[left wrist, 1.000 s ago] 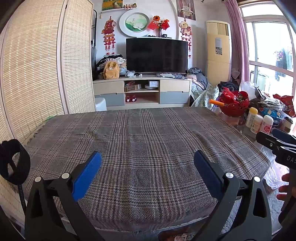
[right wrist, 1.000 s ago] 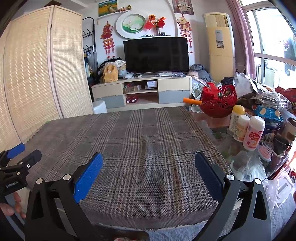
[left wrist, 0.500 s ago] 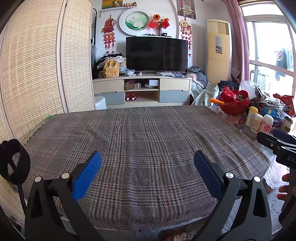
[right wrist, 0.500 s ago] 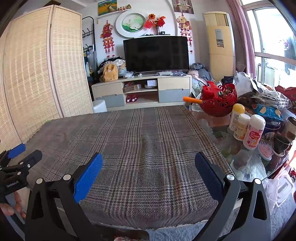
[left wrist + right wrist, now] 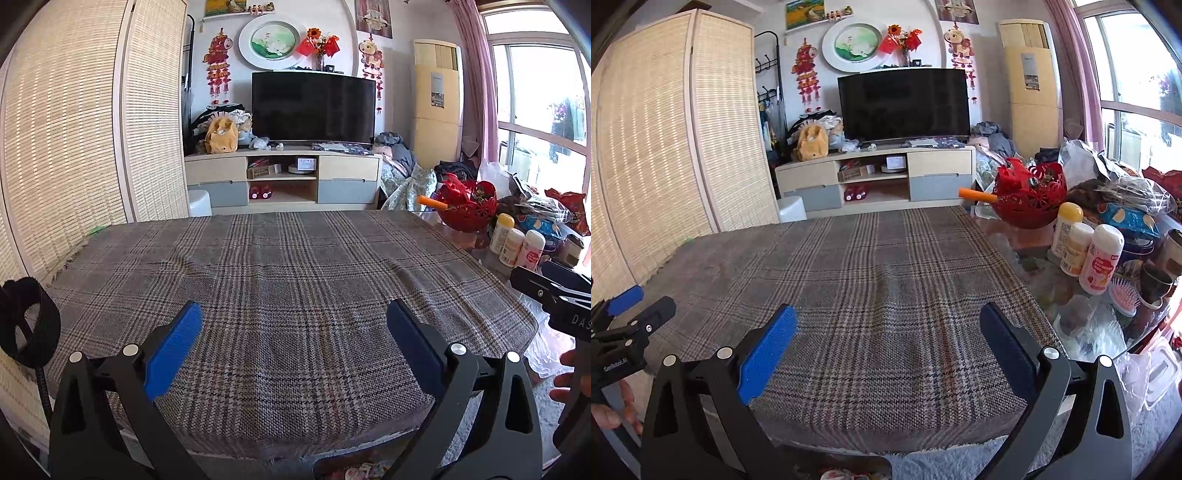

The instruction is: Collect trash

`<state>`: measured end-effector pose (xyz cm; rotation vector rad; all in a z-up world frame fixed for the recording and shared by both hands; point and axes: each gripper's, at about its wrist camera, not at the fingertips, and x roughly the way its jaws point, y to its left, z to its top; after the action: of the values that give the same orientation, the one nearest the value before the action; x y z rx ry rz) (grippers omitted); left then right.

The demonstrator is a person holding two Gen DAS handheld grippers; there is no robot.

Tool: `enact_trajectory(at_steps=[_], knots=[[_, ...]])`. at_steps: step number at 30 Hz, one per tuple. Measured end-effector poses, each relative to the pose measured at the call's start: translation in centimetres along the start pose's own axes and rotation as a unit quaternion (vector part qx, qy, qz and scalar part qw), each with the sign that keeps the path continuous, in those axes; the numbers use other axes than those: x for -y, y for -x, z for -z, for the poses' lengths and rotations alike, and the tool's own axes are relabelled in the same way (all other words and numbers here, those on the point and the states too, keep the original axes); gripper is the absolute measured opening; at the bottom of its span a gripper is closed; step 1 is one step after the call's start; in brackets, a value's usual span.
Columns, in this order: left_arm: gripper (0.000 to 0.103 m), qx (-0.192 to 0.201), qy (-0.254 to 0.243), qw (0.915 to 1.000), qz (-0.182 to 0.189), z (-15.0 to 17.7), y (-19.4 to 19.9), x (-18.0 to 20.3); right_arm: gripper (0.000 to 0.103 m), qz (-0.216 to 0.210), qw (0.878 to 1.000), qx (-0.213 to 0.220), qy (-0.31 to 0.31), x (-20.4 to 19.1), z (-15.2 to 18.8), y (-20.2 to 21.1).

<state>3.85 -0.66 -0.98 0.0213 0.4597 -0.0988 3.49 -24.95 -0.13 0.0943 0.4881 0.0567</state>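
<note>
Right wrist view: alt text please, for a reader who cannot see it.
The open right gripper hovers over a plaid tablecloth with nothing between its blue pads. Bottles and a red basket crowd the table's right side; the left gripper shows at far left.

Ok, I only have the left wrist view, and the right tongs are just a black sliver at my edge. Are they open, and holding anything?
Observer: Open and empty. The right tongs spread wide above the plaid cloth, with nothing between them.
Reviewer: What lies on the glass near the three bottles?
Observer: A pink hairbrush lies beside the pink-labelled bottle, with a dark cup next to it.
Reviewer: Do the left tongs show from outside?
Observer: Yes. The left tongs sit at the right wrist view's left edge, and the fingers of a hand show below them.
</note>
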Motion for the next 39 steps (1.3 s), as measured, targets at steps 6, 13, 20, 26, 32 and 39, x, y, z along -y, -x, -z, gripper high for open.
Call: enact_trajectory(at_steps=[6, 13, 20, 26, 32, 39], knots=[[0.095, -0.002, 0.002, 1.0, -0.001, -0.02, -0.07, -0.02, 0.1, -0.001, 1.0, -0.005, -0.002, 0.12, 0.08, -0.23], [0.095, -0.01, 0.006, 0.9999, 0.001, -0.02, -0.25, 0.04, 0.1, -0.006, 1.0, -0.008, 0.0, -0.04, 0.15, -0.22], [0.095, -0.01, 0.008, 0.9999, -0.001, -0.02, -0.33, -0.05, 0.1, -0.007, 1.0, -0.008, -0.002, 0.04, 0.15, -0.24], [0.095, -0.013, 0.008, 0.9999, -0.002, -0.06, -0.59, -0.11, 0.1, -0.008, 1.0, -0.009, -0.001, 0.01, 0.17, -0.32], [0.095, -0.013, 0.009, 0.9999, -0.002, -0.04, -0.65, -0.18, 0.1, -0.006, 1.0, -0.009, 0.001, -0.07, 0.19, -0.31], [0.095, -0.015, 0.009, 0.9998, -0.003, 0.08, -0.8, -0.16, 0.1, -0.005, 1.0, -0.009, 0.0, 0.03, 0.21, -0.25]])
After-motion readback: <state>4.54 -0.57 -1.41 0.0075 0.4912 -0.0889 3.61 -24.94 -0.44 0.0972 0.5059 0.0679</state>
